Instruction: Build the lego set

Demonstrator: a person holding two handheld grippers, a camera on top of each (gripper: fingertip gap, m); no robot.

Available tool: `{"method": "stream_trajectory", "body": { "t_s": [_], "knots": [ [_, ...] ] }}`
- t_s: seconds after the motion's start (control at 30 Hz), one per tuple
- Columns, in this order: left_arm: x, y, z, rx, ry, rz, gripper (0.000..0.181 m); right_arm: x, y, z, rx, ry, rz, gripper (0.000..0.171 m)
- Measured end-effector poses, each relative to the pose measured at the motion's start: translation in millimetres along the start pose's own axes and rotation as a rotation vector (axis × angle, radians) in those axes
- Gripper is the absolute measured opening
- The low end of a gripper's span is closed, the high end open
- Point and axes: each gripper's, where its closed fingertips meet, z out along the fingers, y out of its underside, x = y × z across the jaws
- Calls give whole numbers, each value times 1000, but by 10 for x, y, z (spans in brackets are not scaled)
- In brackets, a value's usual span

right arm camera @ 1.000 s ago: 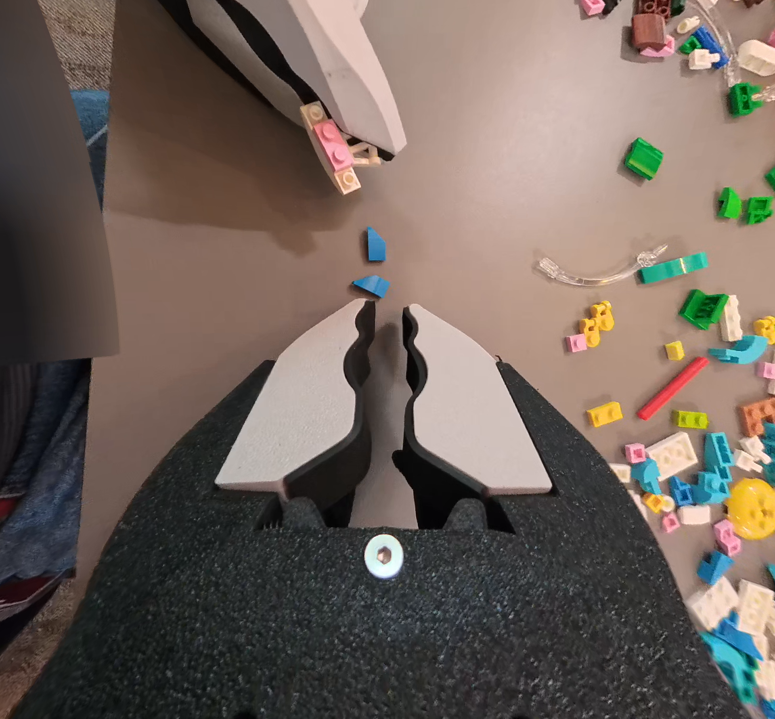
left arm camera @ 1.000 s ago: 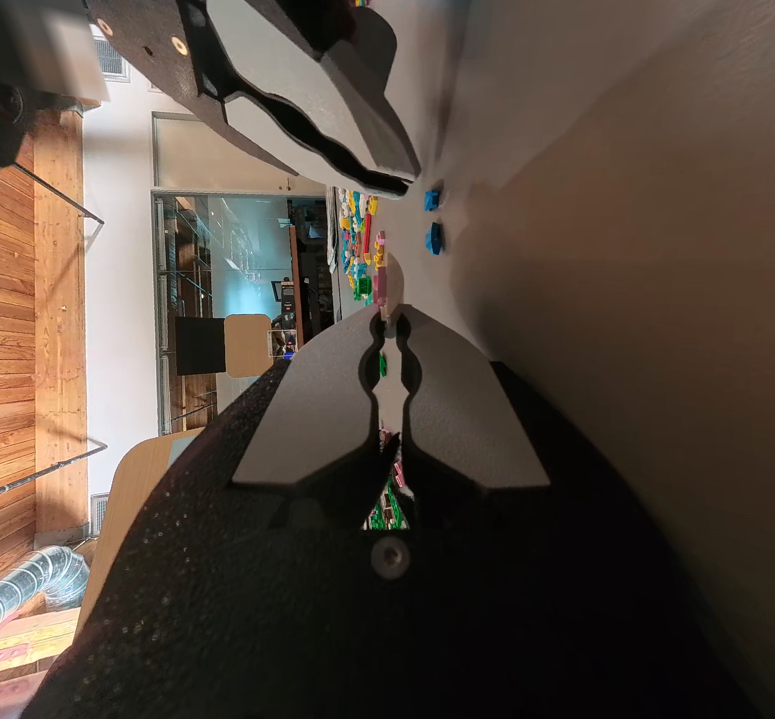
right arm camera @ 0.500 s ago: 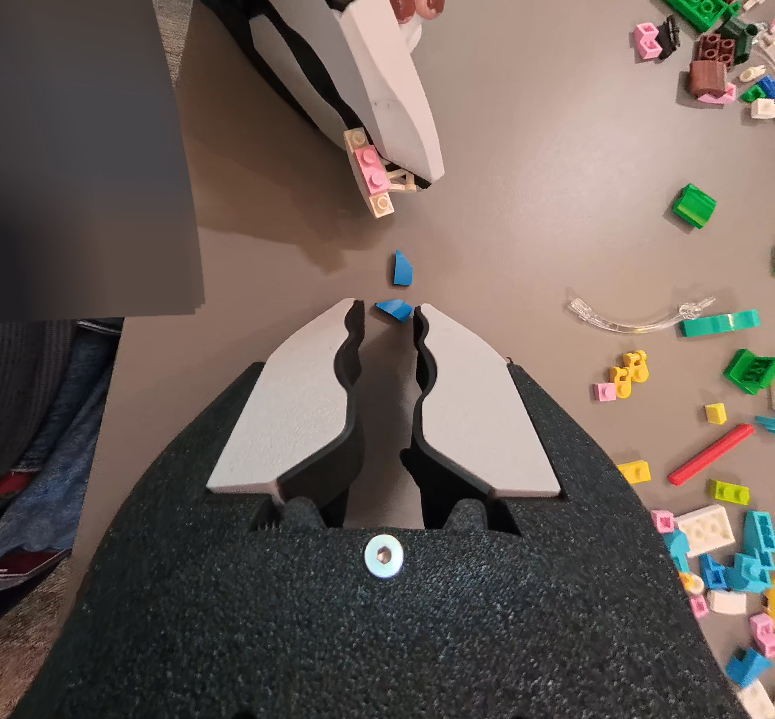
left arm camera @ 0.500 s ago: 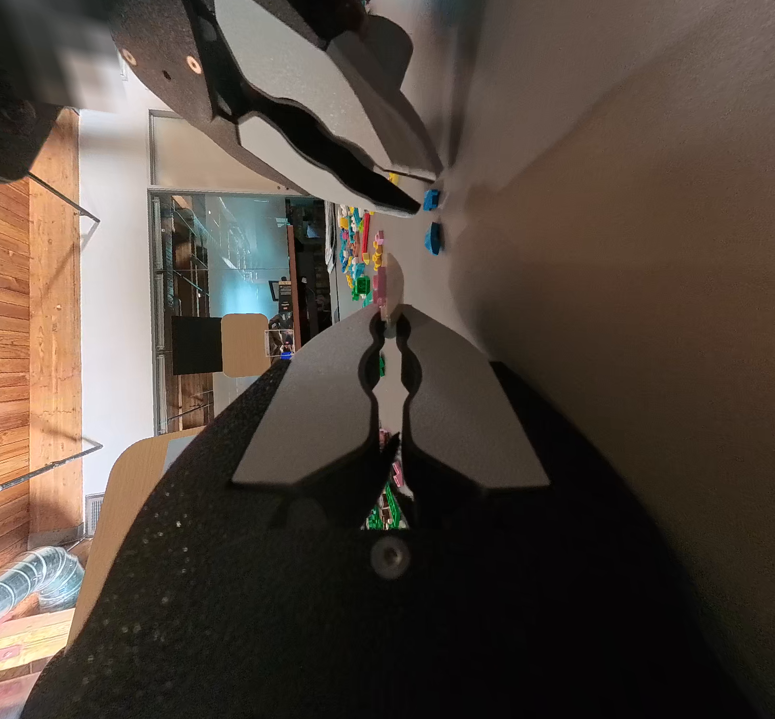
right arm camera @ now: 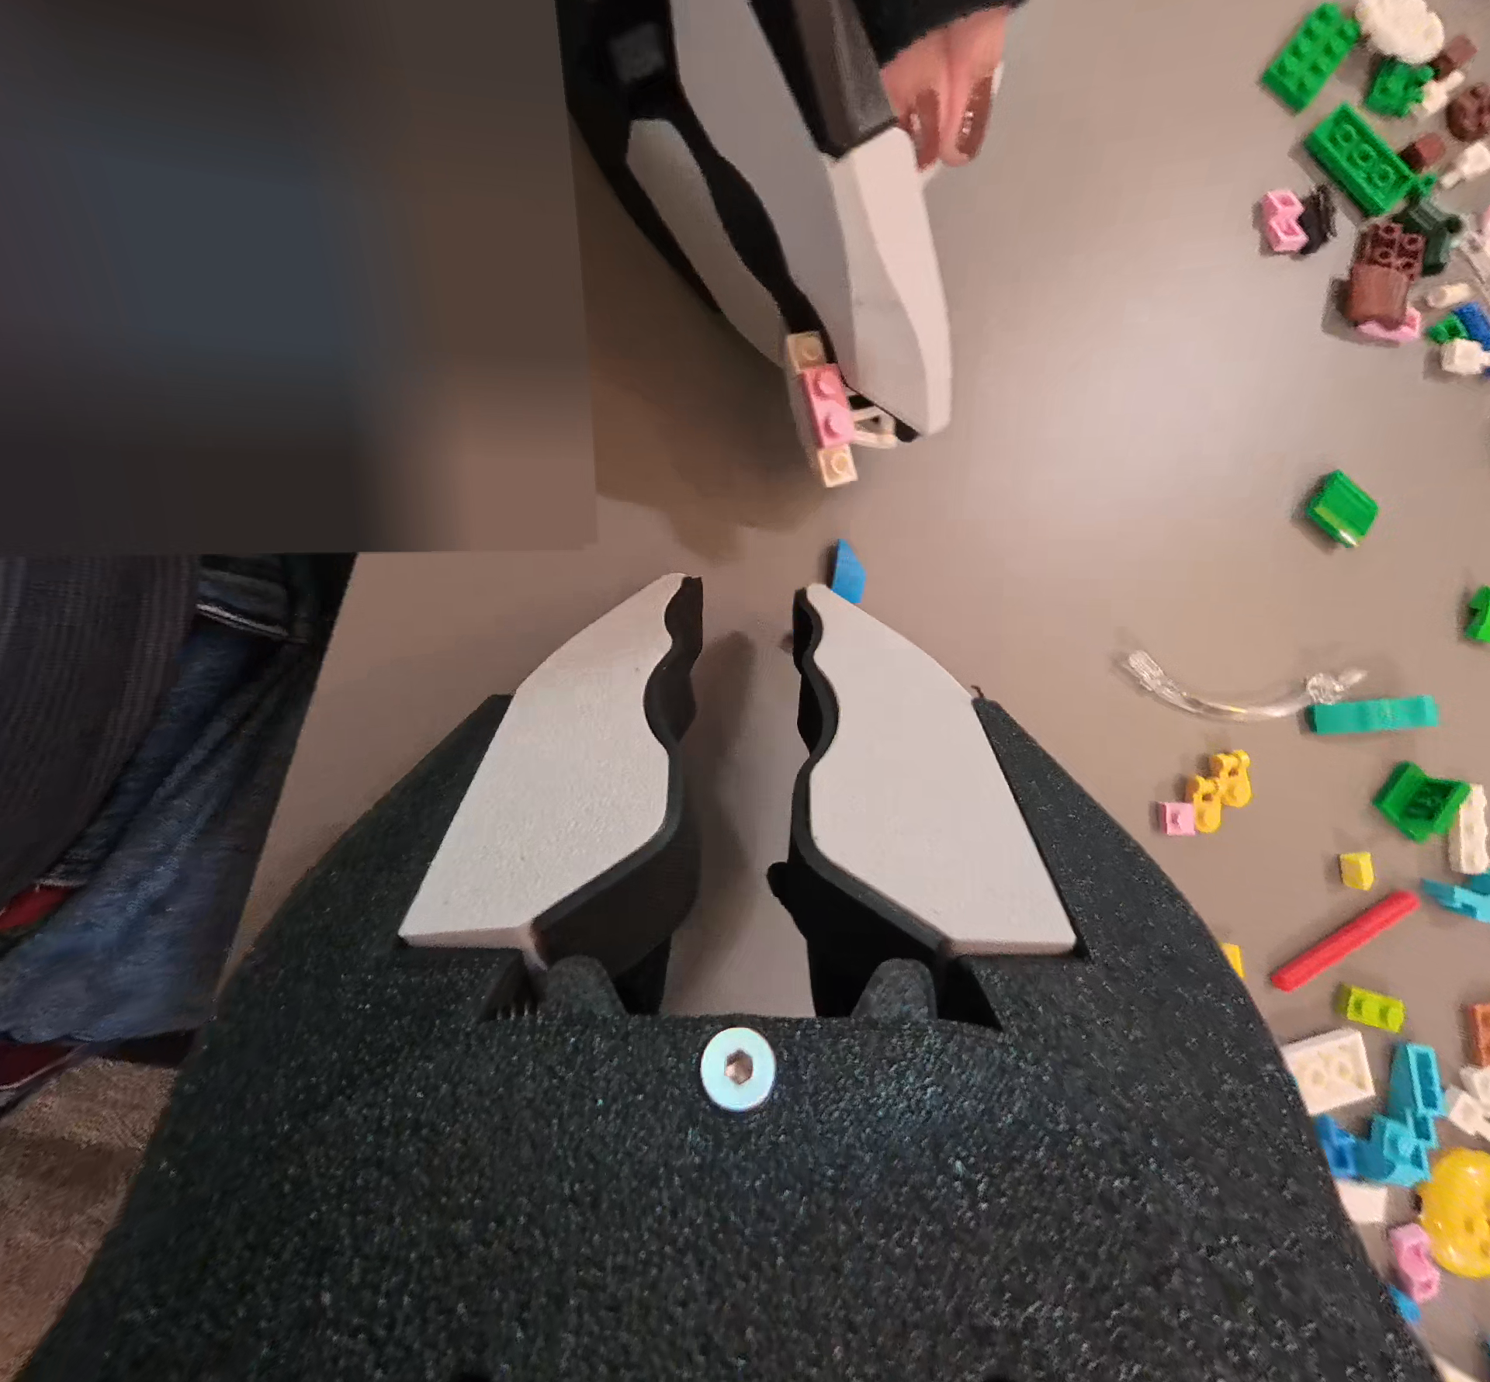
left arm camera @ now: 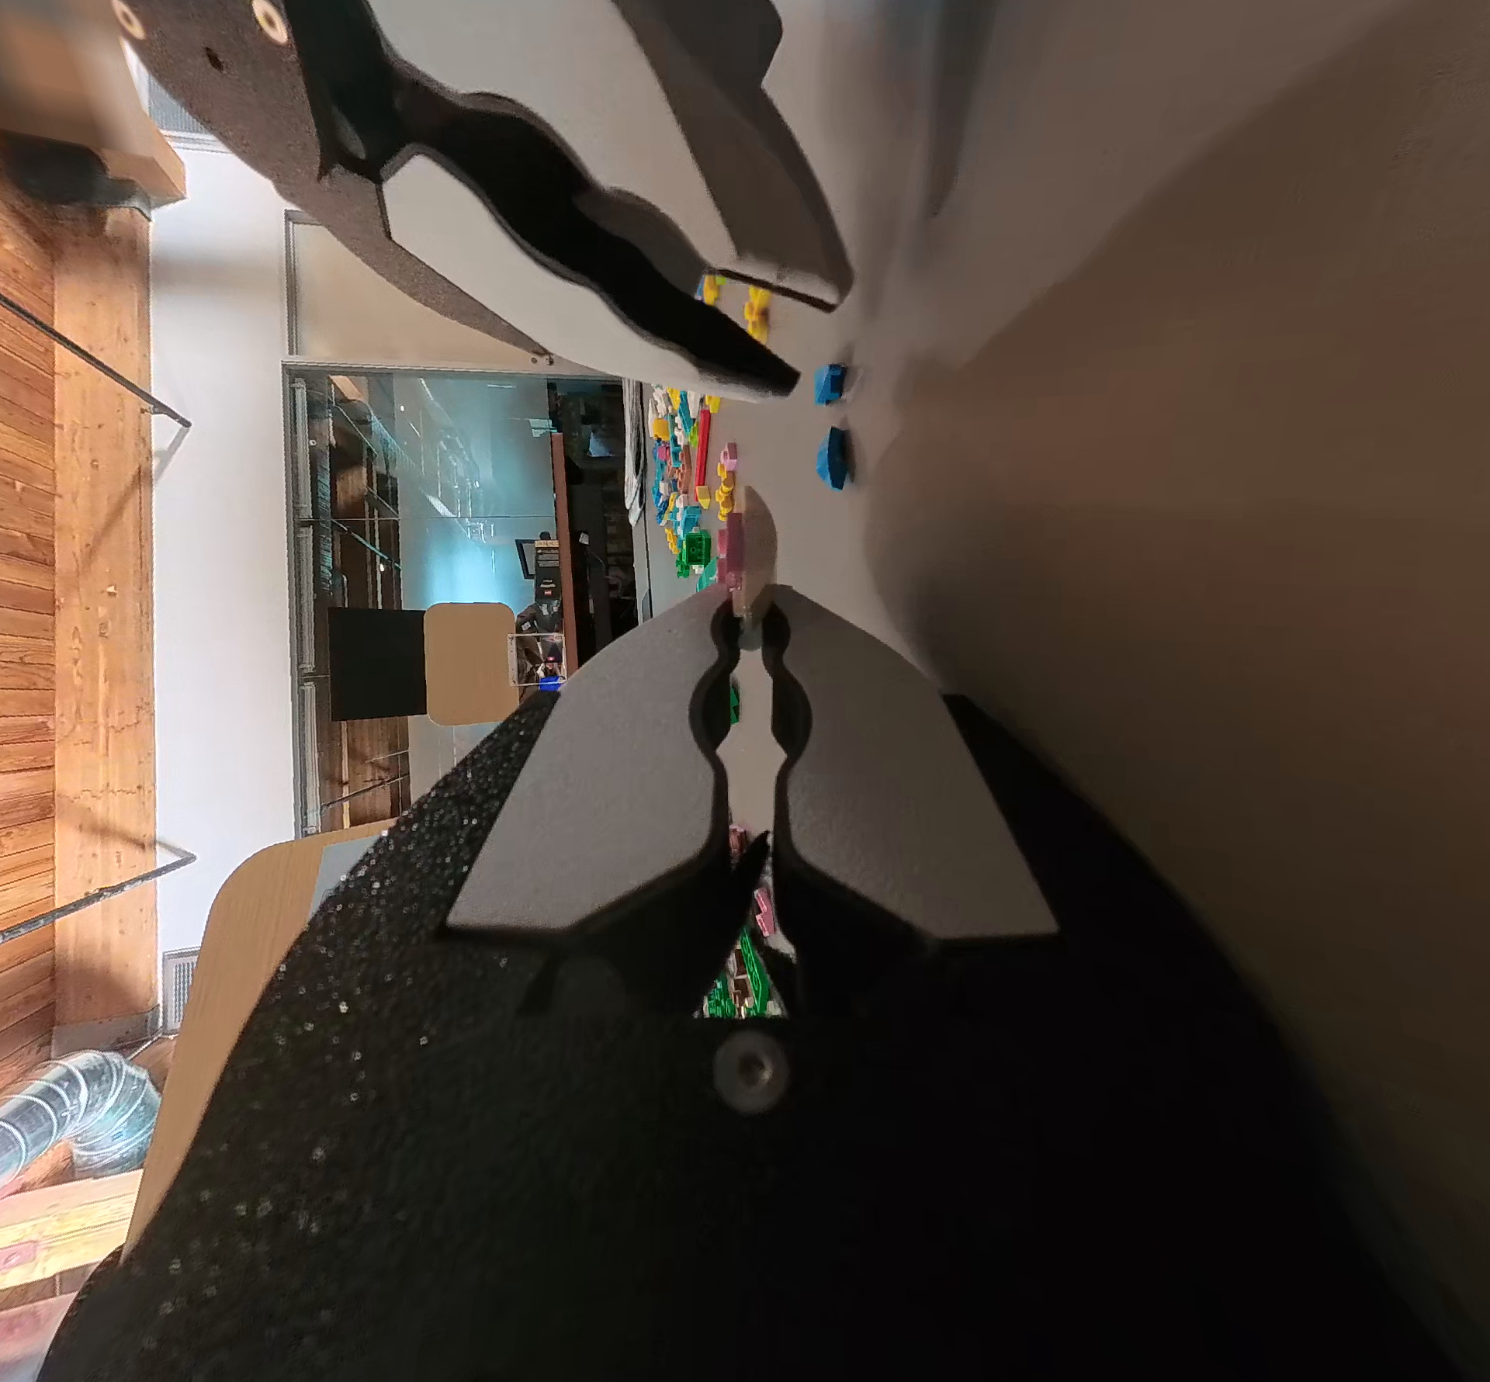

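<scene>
My left gripper is shut on a small tan-and-pink brick assembly, held on edge just above the grey table. In the right wrist view this assembly sticks out of the left gripper. Two small blue slope pieces lie on the table in front of it. My right gripper is open and low over the table. One blue piece lies just beyond its right fingertip; the other is hidden there. From the left wrist view, the right gripper has its tips at the farther blue piece.
Many loose coloured bricks are scattered over the right of the table, with a green brick and a clear curved piece nearest. The table edge runs at the left. A hand in a dark sleeve holds the left gripper. Some 5 centimetres of space lies between my two pairs of fingers. From either gripper's tips it is about 12 centimetres to the clear curved piece.
My right gripper has moved forward to the two blue pieces and its jaws have opened wider; the nearer blue piece is now hidden by it. The left gripper keeps its hold.
</scene>
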Motion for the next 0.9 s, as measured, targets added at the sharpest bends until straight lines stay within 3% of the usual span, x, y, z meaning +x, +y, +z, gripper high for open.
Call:
{"method": "stream_trajectory", "body": {
  "t_s": [0.03, 0.4, 0.63, 0.9],
  "knots": [
    [0, 0, 0, 0, 0, 0, 4, -19, 2, 19, -12, -1, -16, 21],
    [-1, 1, -2, 1, 2, -3, 4, 91, 248, -31, -150, 48, 32, 23],
    [-1, 1, -3, 1, 3, -5, 4, 264, 217, -84, -60, 131, 176, 15],
    [-4, 1, -4, 1, 1, -2, 4, 289, 255, 3, -82, 128, 164, 11]
  ]
}}
